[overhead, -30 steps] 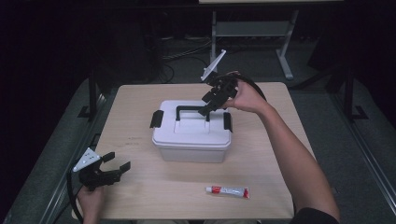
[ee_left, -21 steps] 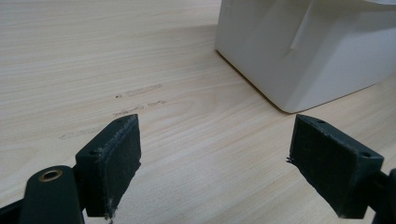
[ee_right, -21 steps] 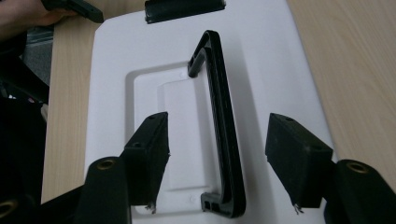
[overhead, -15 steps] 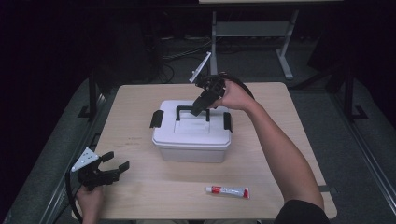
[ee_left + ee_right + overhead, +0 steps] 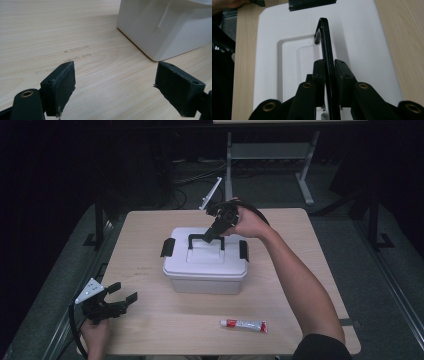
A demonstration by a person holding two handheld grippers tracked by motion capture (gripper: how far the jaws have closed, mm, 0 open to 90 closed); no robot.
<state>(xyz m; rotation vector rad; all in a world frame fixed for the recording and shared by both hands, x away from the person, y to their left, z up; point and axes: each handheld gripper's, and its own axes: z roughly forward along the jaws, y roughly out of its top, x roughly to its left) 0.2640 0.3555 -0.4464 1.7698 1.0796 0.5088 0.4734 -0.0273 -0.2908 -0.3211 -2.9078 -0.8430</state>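
The right gripper, jaws just closed onto the black handle of the white lidded box at the table's centre (left gripper idle, open), should lift straight up, keeping the box level.

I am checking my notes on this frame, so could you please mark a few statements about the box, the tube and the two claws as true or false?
1. The right claw is shut on the black handle of the white storage box. True; its jaws have just been closing.
2. The left claw grips the tube. False: it is open with nothing between its jaws, near the table's left front corner.
3. The tube lies on the box lid. False: it lies on the table in front of the box.
4. The box lid is on. True.
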